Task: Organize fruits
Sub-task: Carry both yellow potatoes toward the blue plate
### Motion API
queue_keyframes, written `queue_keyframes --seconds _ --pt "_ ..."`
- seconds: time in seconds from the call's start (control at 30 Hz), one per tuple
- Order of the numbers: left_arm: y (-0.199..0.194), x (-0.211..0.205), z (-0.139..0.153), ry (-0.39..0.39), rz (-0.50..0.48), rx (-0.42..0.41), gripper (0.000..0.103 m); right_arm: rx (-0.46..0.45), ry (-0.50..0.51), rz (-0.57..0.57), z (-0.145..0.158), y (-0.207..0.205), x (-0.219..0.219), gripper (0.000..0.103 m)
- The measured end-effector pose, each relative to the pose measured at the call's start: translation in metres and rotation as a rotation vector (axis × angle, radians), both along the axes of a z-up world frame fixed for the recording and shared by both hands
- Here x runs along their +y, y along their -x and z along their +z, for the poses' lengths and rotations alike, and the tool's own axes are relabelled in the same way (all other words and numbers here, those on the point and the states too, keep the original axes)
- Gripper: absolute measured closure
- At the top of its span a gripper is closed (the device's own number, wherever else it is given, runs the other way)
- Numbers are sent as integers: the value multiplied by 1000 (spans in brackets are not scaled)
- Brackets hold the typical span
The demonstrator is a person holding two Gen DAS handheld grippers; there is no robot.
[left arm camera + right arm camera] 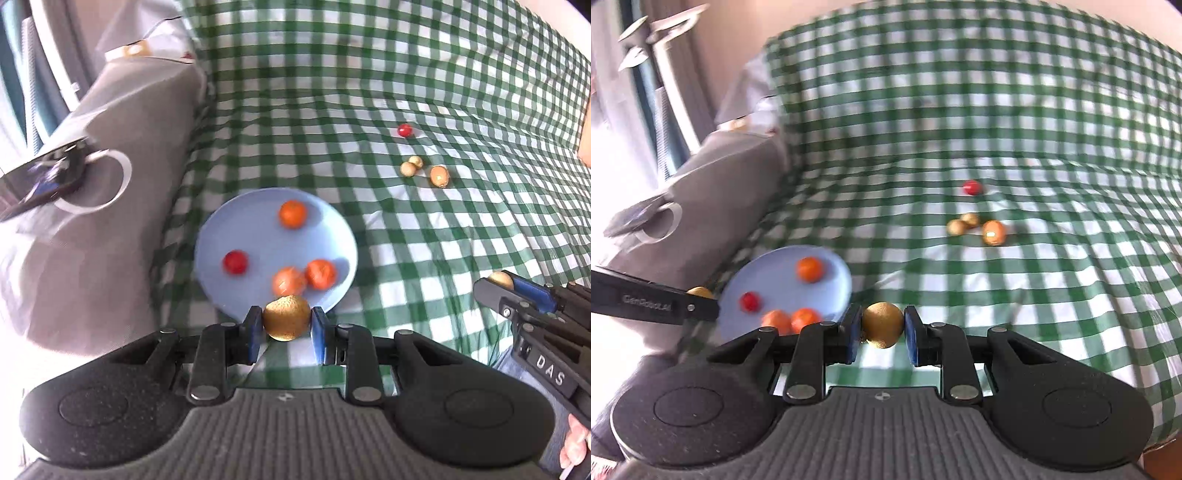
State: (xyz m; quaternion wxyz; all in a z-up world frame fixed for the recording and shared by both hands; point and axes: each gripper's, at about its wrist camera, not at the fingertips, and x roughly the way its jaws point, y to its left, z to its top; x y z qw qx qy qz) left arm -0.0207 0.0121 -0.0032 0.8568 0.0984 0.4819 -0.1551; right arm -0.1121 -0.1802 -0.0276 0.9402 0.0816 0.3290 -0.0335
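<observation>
Now both hands carry fruit: the left gripper (284,323) clamps a brown fuzzy kiwi (287,316), the right gripper (881,325) another (882,324). Four fruits sit on the round pale-blue plate (221,236); four small ones (424,170) wait on the green-checked cloth (406,258).

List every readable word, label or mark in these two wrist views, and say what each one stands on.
"DAS": white letters on the side of the right gripper, seen in the left wrist view.
"GenRobot.AI": pale lettering on the left gripper finger, seen in the right wrist view; blurred, so the reading is uncertain.
The dark device on the grey cushion shows a screen too blurred to read.
Nothing legible elsewhere.
</observation>
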Motion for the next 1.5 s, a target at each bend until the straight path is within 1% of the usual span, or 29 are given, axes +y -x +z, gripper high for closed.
queue_keyframes --seconds 0.17,0.27,0.43,0.5,0.77,1.1,1.27,1.5 --pt "18 30 4 26 25 -4 72 3 24 79 8 18 43 77" --pt "24 39 5 39 33 -9 72 5 38 113 10 25 62 77" --pt "30 51 4 53 42 -10 72 16 61 152 10 31 81 77" --pt "29 50 3 58 43 -9 72 14 73 161 11 32 85 77" --pt "29 50 1 64 46 -8 72 18 84 162 12 34 87 77" --pt "20 48 -6 55 52 16 72 43 70 166 3 27 79 77" --pt "8 48 -10 50 64 27 72 53 73 169 -2 15 77 77" --pt "-22 42 -17 44 80 42 72 68 69 175 -11 -17 73 77"
